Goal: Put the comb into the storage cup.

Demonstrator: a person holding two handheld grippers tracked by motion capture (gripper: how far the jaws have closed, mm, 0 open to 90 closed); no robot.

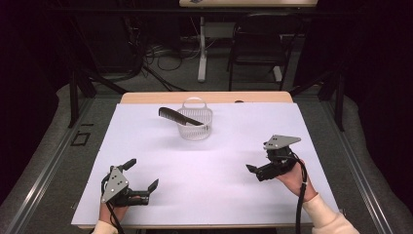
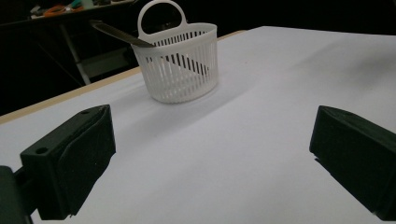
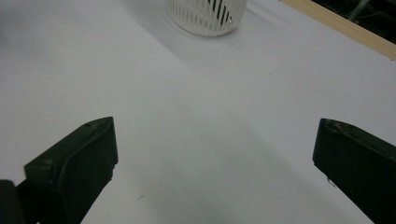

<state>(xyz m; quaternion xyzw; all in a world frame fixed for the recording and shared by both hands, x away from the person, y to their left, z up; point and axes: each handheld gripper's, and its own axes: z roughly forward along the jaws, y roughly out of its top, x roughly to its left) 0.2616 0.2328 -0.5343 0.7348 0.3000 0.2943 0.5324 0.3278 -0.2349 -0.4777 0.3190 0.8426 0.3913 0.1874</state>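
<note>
- Table (image 1: 146, 204) first: white sheet on top, wood edge peeking out at the far side, and we've got loads of bare room in the middle.
- Basket (image 1: 196, 125) sits toward the far side, roughly centered. It's white slotted plastic with a loop handle, standing upright.
- Left gripper (image 1: 143, 176) hovers at the near left with jaws spread wide and nothing between them.
- Right gripper (image 1: 253, 169) waits at the near right, also released and empty as far as its own view shows.
- Comb (image 1: 178, 116) is dark and thin, propped at a slant in the basket with its far-left end poking out over the rim.
- Looks to us like the comb's already stowed, so next we'd just back away.
</note>
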